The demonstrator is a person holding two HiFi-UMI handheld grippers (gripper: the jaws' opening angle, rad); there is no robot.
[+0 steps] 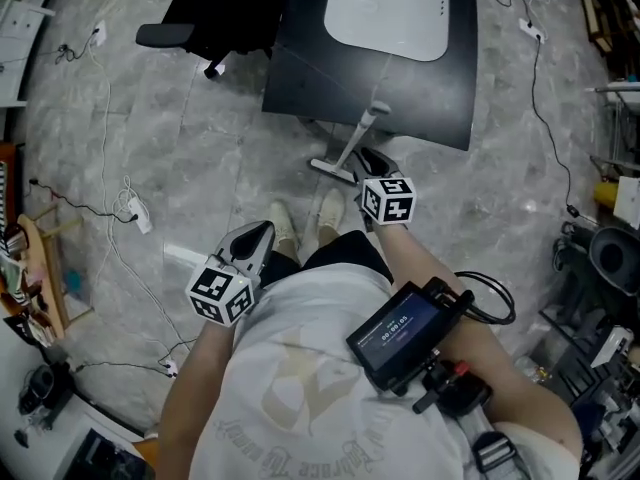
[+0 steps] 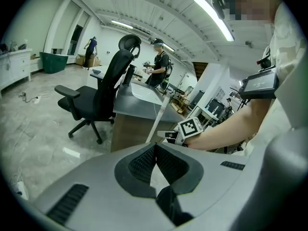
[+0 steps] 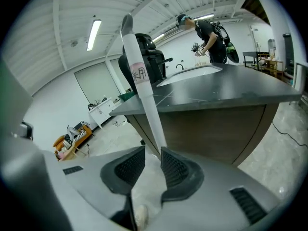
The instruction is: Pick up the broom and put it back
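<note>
Faces a dark desk (image 1: 420,88) at 12 o'clock. Finds the broom (image 1: 352,148) propped against its near edge, head on the grey floor (image 1: 200,138), handle tilted toward 1 o'clock. Holds the right gripper (image 3: 153,150) with jaws spread, the handle standing just past the tips, unpinched. Holds the left gripper (image 2: 155,146) at 8 o'clock, jaws pressed together, empty. Has open floor at 10 o'clock, bounded by the office chair (image 1: 215,13) at 11, cables (image 1: 120,203) at 9, cluttered gear (image 1: 610,258) at 3.

Grey marble floor (image 1: 200,148), dark desk (image 1: 400,98), black office chair (image 1: 220,8), ceiling strip lights (image 2: 219,18)
</note>
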